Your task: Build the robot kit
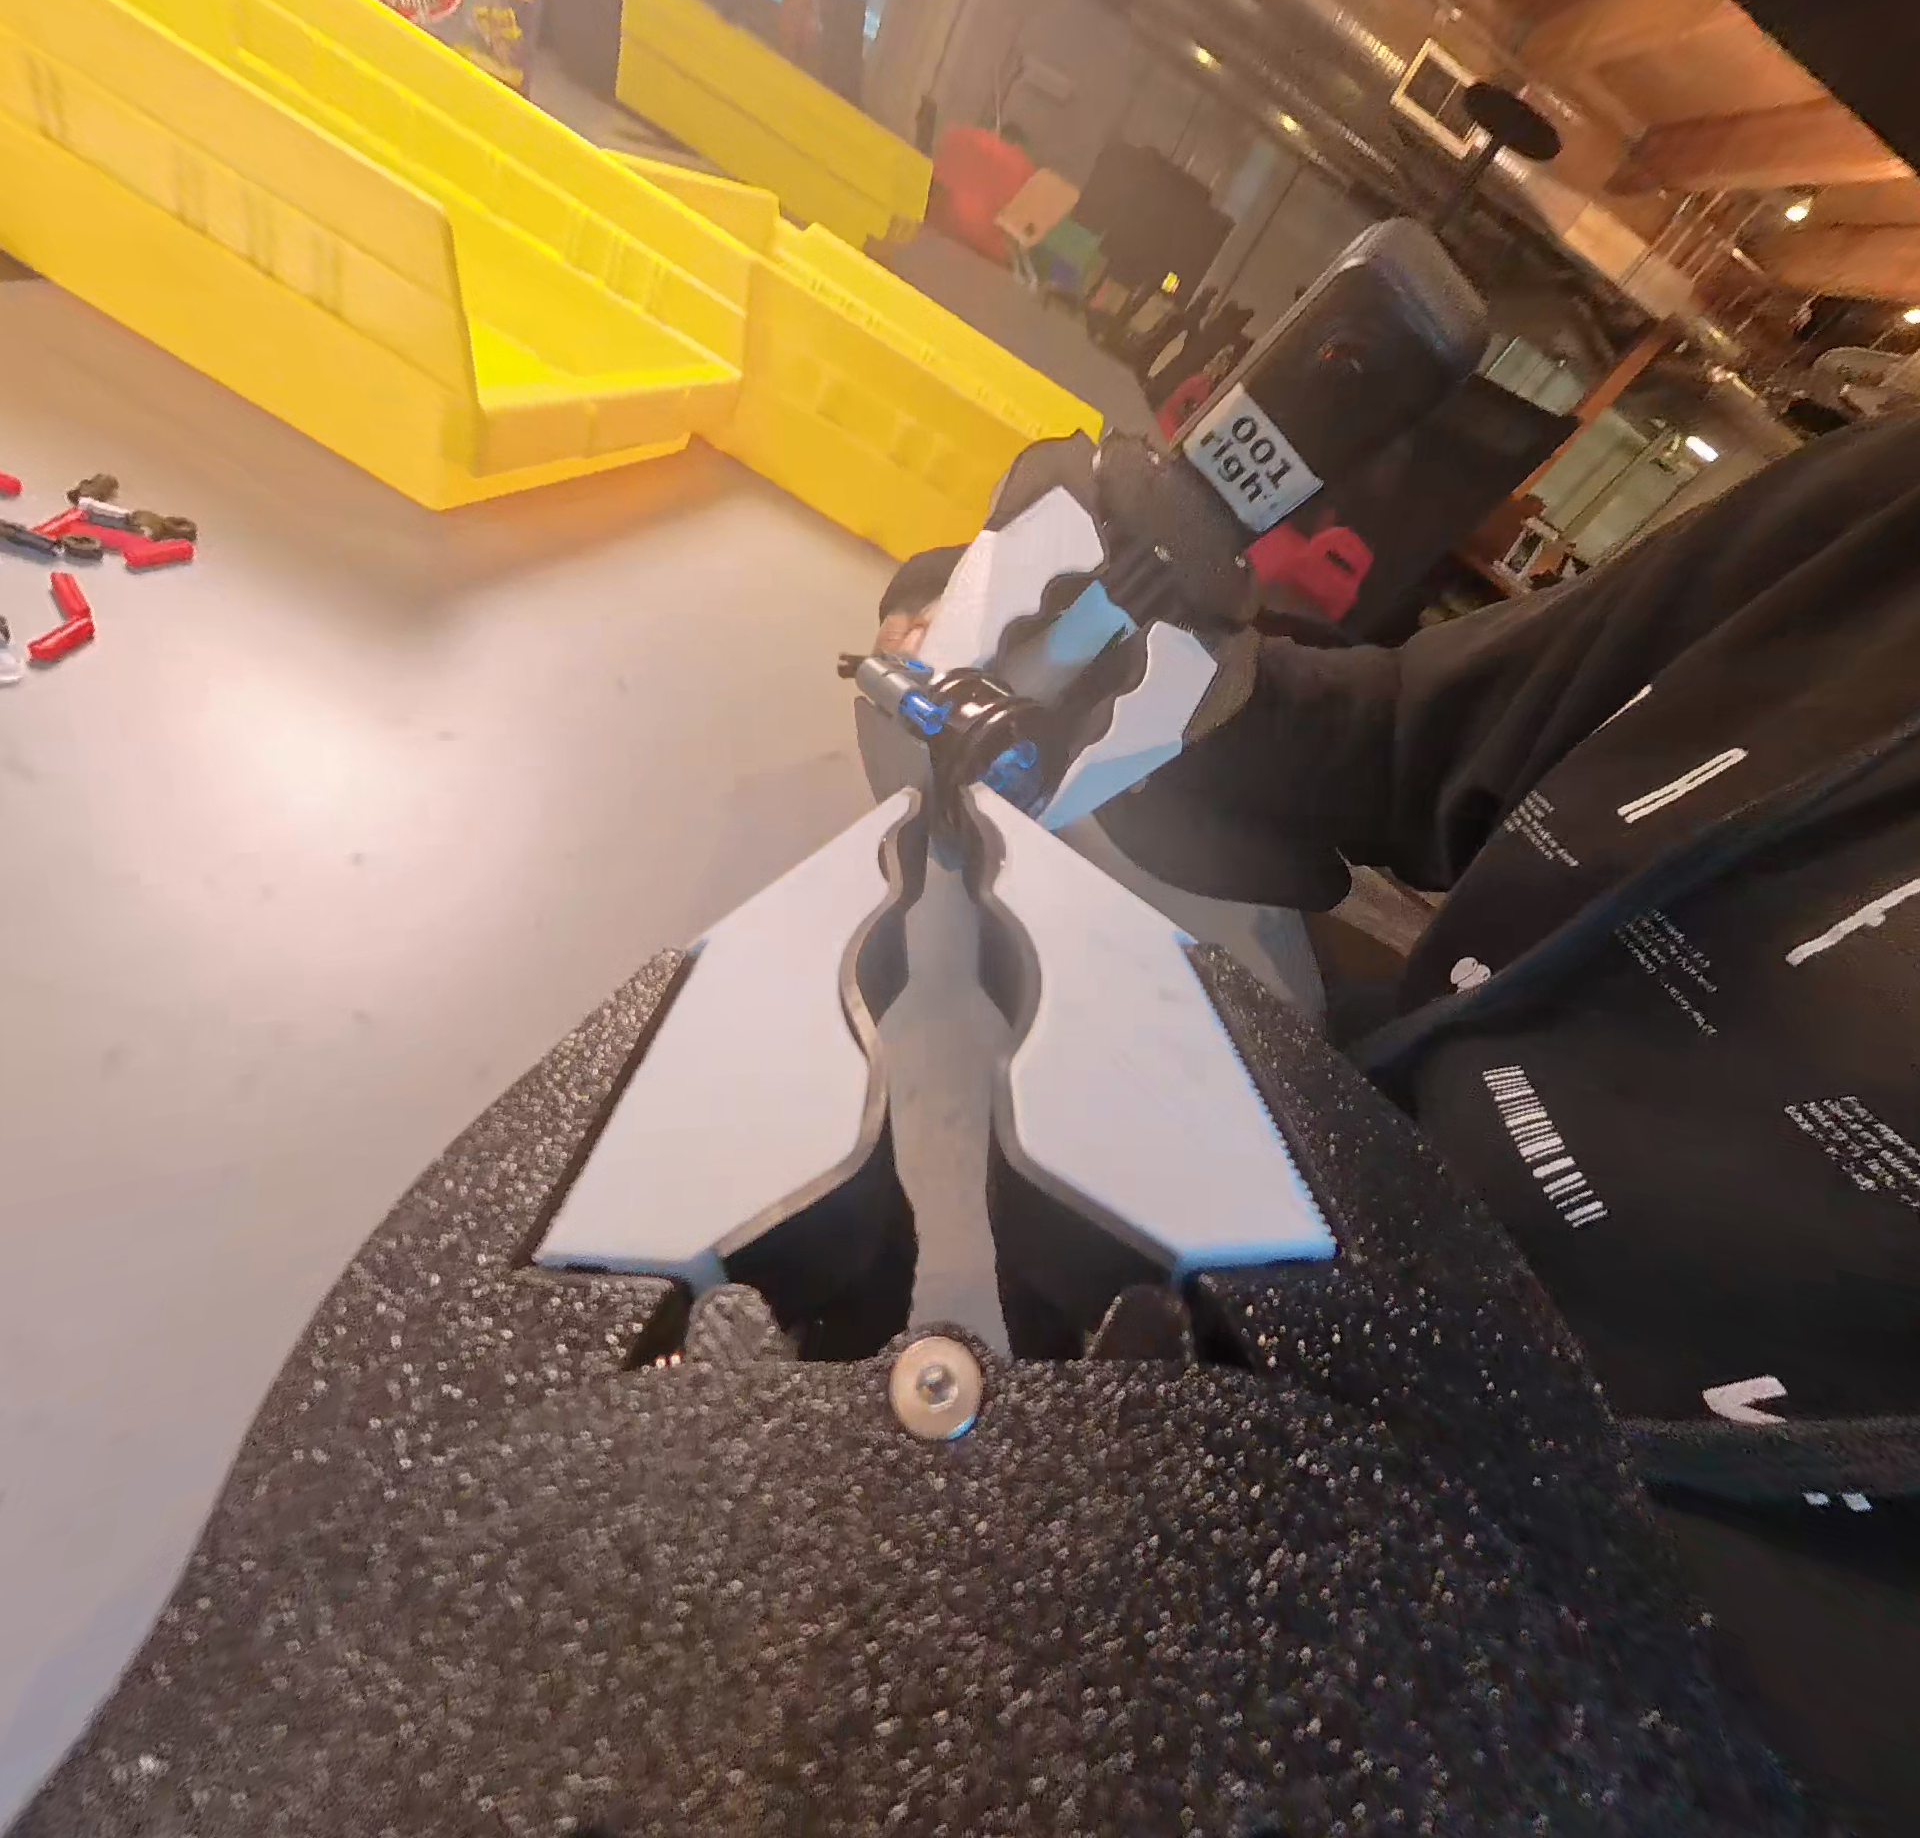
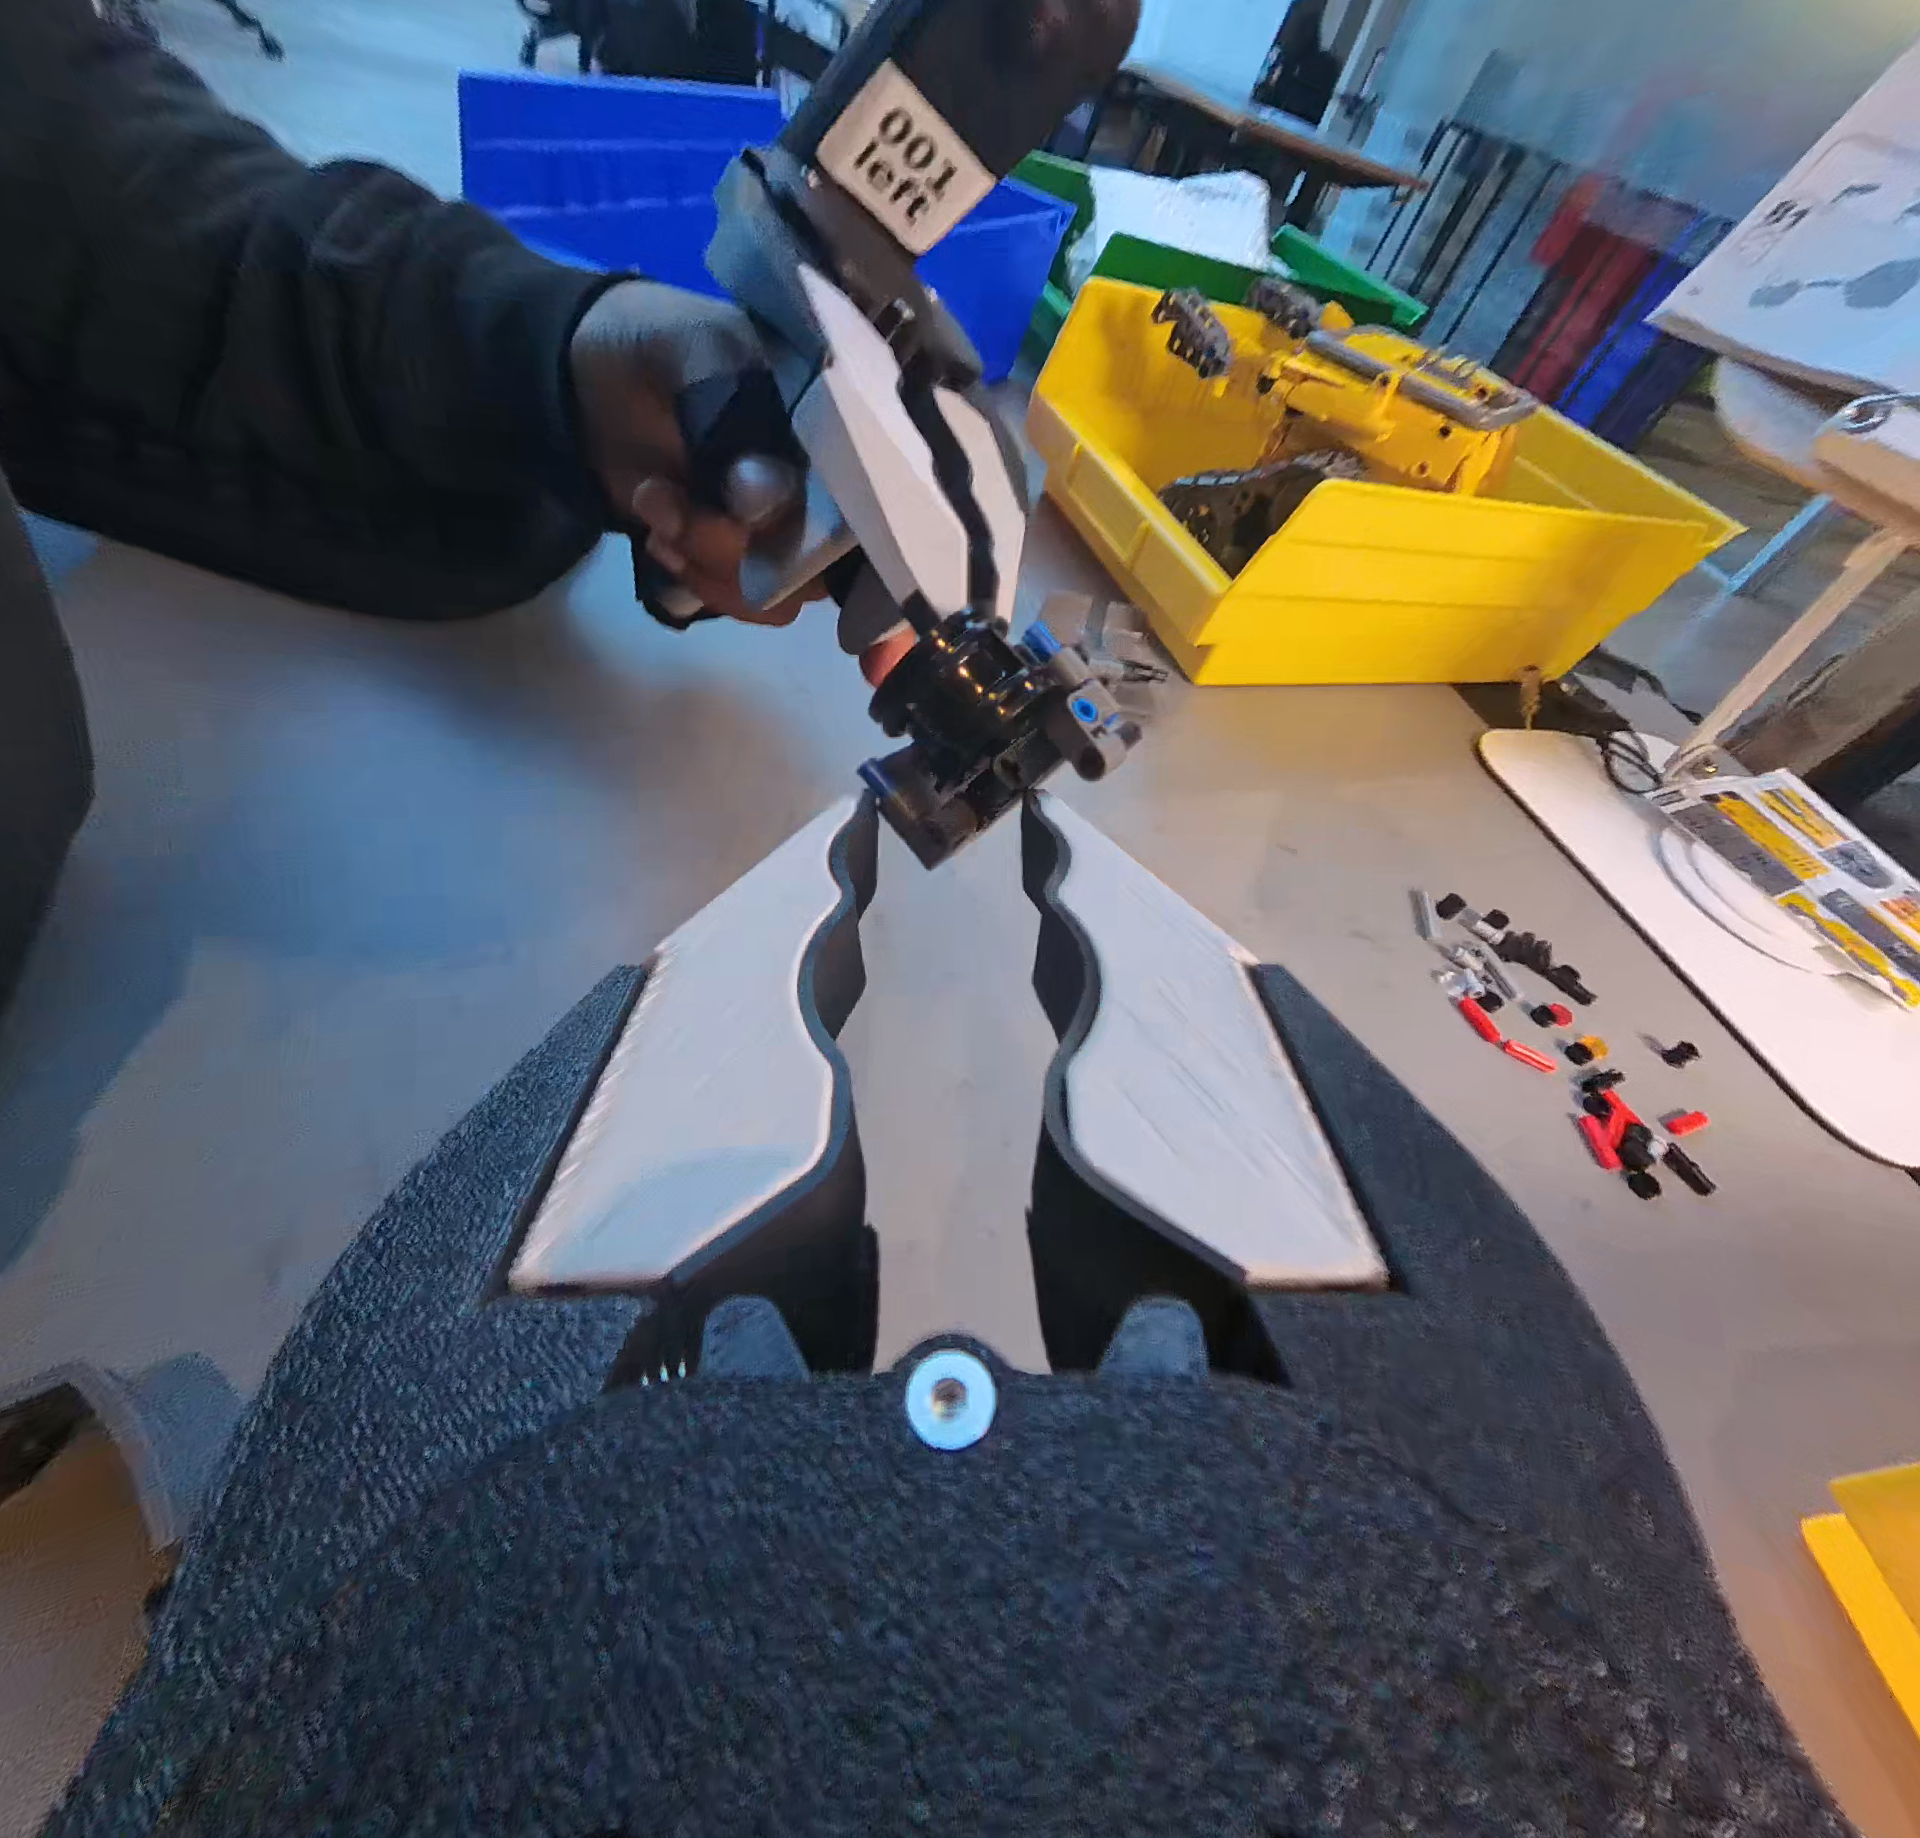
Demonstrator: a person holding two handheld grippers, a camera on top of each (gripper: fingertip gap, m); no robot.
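A small black brick assembly point(image 2: 966, 708) with blue pins and a grey connector hangs above the grey table point(image 2: 416, 853), held between both grippers. My left gripper point(image 1: 940, 801) is shut on its thin black end; in the right wrist view it point(image 2: 961, 619) comes down from above. My right gripper point(image 2: 951, 806) has its fingertips pressed on either side of the assembly's lower black block. In the left wrist view the right gripper point(image 1: 987, 739) faces mine, with the assembly point(image 1: 971, 708) between them. Gloved hands in black sleeves hold both tools.
Yellow bins point(image 1: 582, 334) stand at the table's far side. Another yellow bin point(image 2: 1351, 583) holds a yellow model vehicle point(image 2: 1382, 406). Loose red, black and grey parts point(image 2: 1558, 1040) lie to the right, beside a white board point(image 2: 1714, 957) bearing a booklet. Blue point(image 2: 603, 167) and green point(image 2: 1174, 261) bins stand behind. Left and right tips are no more than a few centimetres apart.
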